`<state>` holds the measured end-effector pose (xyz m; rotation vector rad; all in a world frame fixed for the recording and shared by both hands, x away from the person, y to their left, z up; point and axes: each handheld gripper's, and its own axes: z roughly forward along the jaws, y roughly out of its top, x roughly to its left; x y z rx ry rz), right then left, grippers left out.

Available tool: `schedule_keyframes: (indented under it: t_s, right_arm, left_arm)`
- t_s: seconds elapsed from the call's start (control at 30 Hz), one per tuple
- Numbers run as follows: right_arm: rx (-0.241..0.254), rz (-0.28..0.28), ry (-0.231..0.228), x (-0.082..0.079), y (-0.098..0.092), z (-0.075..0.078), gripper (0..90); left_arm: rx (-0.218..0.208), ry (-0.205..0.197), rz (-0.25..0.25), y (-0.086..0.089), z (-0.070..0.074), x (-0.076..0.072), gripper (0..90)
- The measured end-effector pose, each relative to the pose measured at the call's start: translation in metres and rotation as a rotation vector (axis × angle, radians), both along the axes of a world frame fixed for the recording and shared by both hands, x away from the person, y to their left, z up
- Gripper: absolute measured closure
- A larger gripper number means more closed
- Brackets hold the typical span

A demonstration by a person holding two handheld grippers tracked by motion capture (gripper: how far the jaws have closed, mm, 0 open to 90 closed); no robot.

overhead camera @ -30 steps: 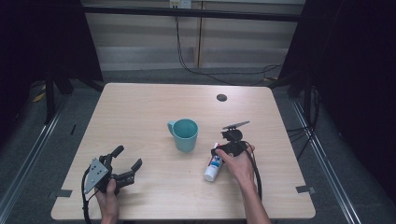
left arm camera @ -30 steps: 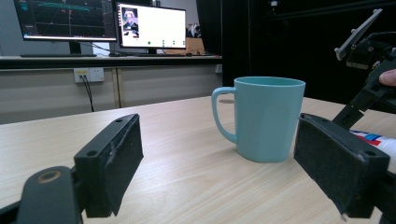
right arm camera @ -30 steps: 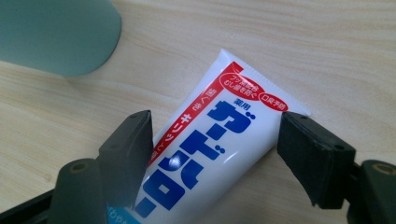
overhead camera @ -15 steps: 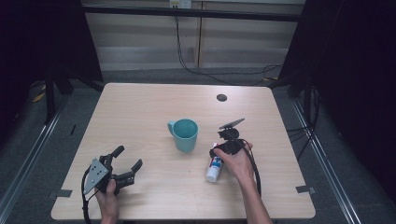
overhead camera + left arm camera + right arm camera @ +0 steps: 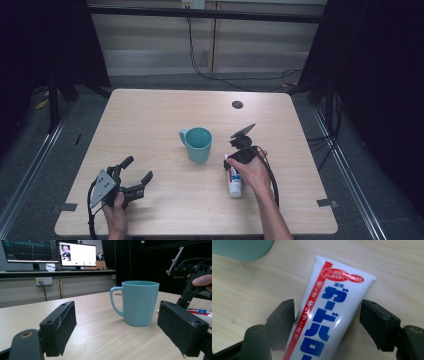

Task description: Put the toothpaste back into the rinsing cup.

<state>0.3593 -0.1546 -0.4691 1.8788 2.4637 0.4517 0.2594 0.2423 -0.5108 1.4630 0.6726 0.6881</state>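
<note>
A white toothpaste tube (image 5: 234,182) with blue and red print lies flat on the wooden table (image 5: 150,115), right of centre. My right gripper (image 5: 231,164) points down at the tube's far end. It is open, with one jaw on each side of the tube (image 5: 332,312) and a narrow gap at each. A teal mug (image 5: 198,144) stands upright mid-table, its handle to the left. My left gripper (image 5: 138,169) rests open at the front left, with nothing between its jaws, and faces the mug (image 5: 138,302). The tube (image 5: 200,312) shows behind its right jaw.
A round dark grommet hole (image 5: 237,104) sits near the table's far edge. Black frame posts (image 5: 52,95) stand at both sides of the table. Monitors (image 5: 77,255) on a desk show in the left gripper view. The right gripper's cable (image 5: 272,180) loops beside the forearm.
The right hand has shifted a little and lowered its gripper over the tube's far end; the tube has moved slightly right. The left gripper has stayed put.
</note>
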Motion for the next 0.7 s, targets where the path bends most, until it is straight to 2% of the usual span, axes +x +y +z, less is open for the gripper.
schedule_keyframes:
  t_s: [0.03, 0.13, 0.3, 0.43, 0.6, 0.7]
  right_arm:
    - [0.013, 0.009, 0.020, 0.0005, -0.0002, -0.0028, 30.7]
    - [0.025, 0.023, 0.008, 0.0002, -0.0016, -0.0029, 32.1]
    - [0.001, 0.063, 0.013, -0.0007, 0.0006, -0.0013, 43.1]
    - [0.012, 0.076, 0.008, -0.0011, -0.0023, -0.0015, 45.4]
    - [-0.038, 0.122, 0.003, -0.0010, 0.0048, -0.0014, 43.3]
    - [-0.041, 0.122, 0.006, -0.0012, 0.0054, -0.0012, 44.9]
  left_arm:
    - [-0.001, 0.002, -0.002, 0.0000, 0.0000, 0.0001, 15.4]
    - [0.000, 0.000, -0.002, -0.0001, 0.0000, 0.0000, 15.4]
    - [-0.005, 0.000, -0.004, -0.0003, -0.0001, -0.0002, 15.5]
    - [-0.004, 0.001, -0.004, -0.0002, -0.0001, -0.0002, 15.4]
    - [-0.002, 0.001, -0.003, 0.0001, -0.0001, 0.0000, 15.5]
    - [-0.003, 0.001, -0.002, -0.0001, 0.0000, -0.0002, 15.4]
